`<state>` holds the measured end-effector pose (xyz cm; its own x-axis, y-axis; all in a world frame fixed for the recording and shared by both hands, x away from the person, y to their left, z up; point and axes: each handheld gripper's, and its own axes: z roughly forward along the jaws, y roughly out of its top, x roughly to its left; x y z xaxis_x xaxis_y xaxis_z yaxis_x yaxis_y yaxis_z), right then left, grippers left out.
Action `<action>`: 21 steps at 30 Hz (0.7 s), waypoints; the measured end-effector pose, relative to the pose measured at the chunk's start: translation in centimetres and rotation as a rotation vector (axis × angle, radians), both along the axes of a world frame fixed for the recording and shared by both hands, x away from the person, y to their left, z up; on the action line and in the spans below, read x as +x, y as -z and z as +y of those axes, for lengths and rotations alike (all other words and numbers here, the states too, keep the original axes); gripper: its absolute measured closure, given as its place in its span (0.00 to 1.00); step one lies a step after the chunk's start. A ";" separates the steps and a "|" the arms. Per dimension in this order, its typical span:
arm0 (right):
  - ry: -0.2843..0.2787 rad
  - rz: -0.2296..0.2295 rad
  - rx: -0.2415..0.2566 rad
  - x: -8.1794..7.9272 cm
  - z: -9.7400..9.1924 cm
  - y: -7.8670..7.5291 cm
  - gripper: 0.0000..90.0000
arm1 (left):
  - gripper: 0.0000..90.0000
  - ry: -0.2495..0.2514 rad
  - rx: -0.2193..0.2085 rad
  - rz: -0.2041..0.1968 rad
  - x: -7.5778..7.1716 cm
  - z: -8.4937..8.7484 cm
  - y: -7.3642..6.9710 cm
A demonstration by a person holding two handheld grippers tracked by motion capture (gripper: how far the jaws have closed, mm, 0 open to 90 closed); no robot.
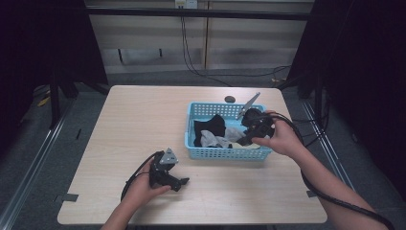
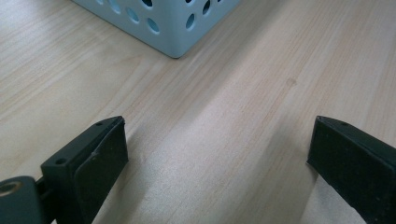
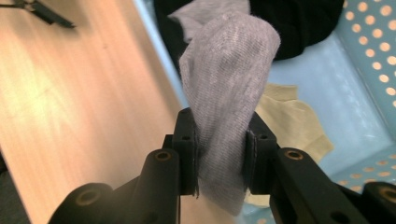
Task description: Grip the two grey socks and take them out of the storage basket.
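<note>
A light blue perforated basket [image 1: 225, 153] stands on the wooden table right of centre. Inside lie a black cloth [image 1: 209, 125], a grey sock [image 1: 214, 140] and a pale yellow cloth [image 3: 292, 116]. My right gripper [image 1: 245, 139] reaches over the basket's right part, shut on the grey sock [image 3: 224, 88], which hangs draped between its jaws above the basket. My left gripper [image 1: 184, 181] rests low on the table in front of the basket's left corner; its jaws stand wide apart over bare wood [image 2: 219, 135] with nothing between them.
The basket's corner [image 2: 175, 37] lies just ahead of the left gripper. A dark round hole [image 1: 230, 99] sits in the tabletop behind the basket. Cables trail from both grippers toward the table's near edge. Bare tabletop stretches to the left of the basket.
</note>
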<state>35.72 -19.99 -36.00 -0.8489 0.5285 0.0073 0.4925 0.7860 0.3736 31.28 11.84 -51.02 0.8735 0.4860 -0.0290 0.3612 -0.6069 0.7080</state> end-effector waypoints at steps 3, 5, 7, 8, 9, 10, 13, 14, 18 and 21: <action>-0.026 -0.007 0.005 -1.1 0.2 0.0 0.79 | 0.05 0.000 0.001 0.000 0.0 0.0 0.0; -0.044 -0.001 0.012 -1.9 0.3 0.0 0.79 | 0.05 0.000 -0.001 0.000 0.0 0.0 0.0; -0.060 -0.002 0.020 -2.8 0.4 0.1 0.79 | 0.05 0.000 0.000 0.000 0.0 0.0 0.0; -0.070 -0.003 0.020 -3.2 0.4 0.2 0.79 | 0.05 -0.001 -0.001 0.000 0.0 0.0 0.0; -0.069 0.001 0.015 -3.5 0.5 0.3 0.79 | 0.05 -0.001 -0.001 0.000 0.0 0.0 0.0; -0.076 0.003 0.018 -3.9 0.5 0.5 0.79 | 0.05 0.000 -0.001 0.000 0.0 0.0 0.0; -0.090 0.009 0.011 -4.6 0.5 1.3 0.79 | 0.05 -0.001 -0.002 0.000 0.0 0.0 0.0; -0.095 0.006 0.005 -4.8 0.5 1.6 0.79 | 0.05 0.000 -0.001 0.000 0.0 0.0 0.0; -0.090 0.023 -0.003 -5.2 0.4 3.1 0.79 | 0.05 0.000 -0.001 0.000 0.0 0.0 0.0; -0.090 0.036 -0.002 -5.4 0.4 4.1 0.79 | 0.05 0.000 -0.001 0.000 0.0 0.0 0.0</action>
